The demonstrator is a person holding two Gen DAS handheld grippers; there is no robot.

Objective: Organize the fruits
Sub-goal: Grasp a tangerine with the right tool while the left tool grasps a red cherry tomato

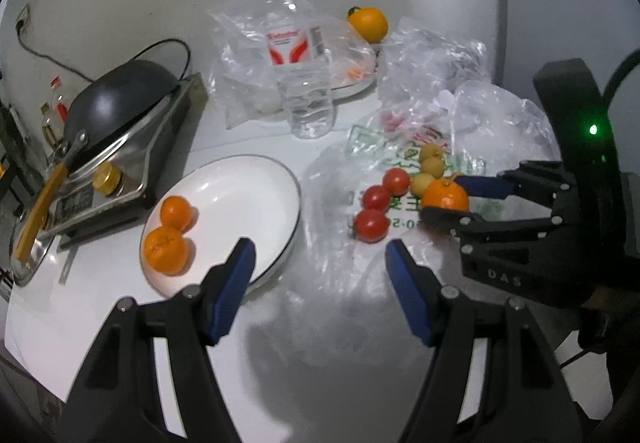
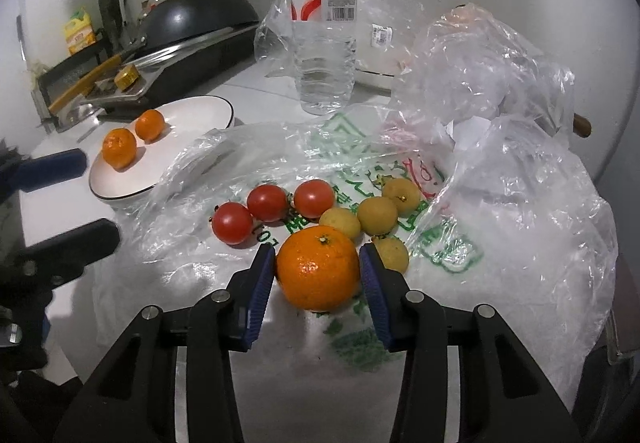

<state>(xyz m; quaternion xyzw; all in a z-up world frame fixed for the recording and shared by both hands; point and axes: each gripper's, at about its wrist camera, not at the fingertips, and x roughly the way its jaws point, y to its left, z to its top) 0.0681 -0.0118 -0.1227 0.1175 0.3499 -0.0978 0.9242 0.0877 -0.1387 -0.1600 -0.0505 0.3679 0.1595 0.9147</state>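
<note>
Blue pads frame my left wrist view: the left gripper (image 1: 320,263) hangs with its jaws spread wide and nothing between them, above the near rim of the white plate (image 1: 248,179). Two oranges (image 1: 170,229) lie touching each other on the plate's left side. To the right, on a printed plastic bag (image 1: 360,263), I note three tomatoes (image 1: 378,209) in a row and small yellow fruits (image 1: 430,167) just behind them. The right gripper (image 1: 452,199) reaches in from the right with an orange (image 1: 444,197) between its fingers. A water bottle (image 1: 300,55) stands behind, and another orange (image 1: 369,23) sits on a far dish.

Right wrist view: the right gripper (image 2: 318,269) has both blue pads against the sides of the orange (image 2: 318,269), which sits on the printed plastic bag (image 2: 360,343), so I log it as pinched. Tomatoes (image 2: 272,211) lie just beyond-left, yellow fruits (image 2: 372,219) beyond-right, one touching the right pad. The white plate (image 2: 192,115) with two oranges (image 2: 132,137) sits far left, near the left gripper (image 2: 68,199), jaws parted.
</note>
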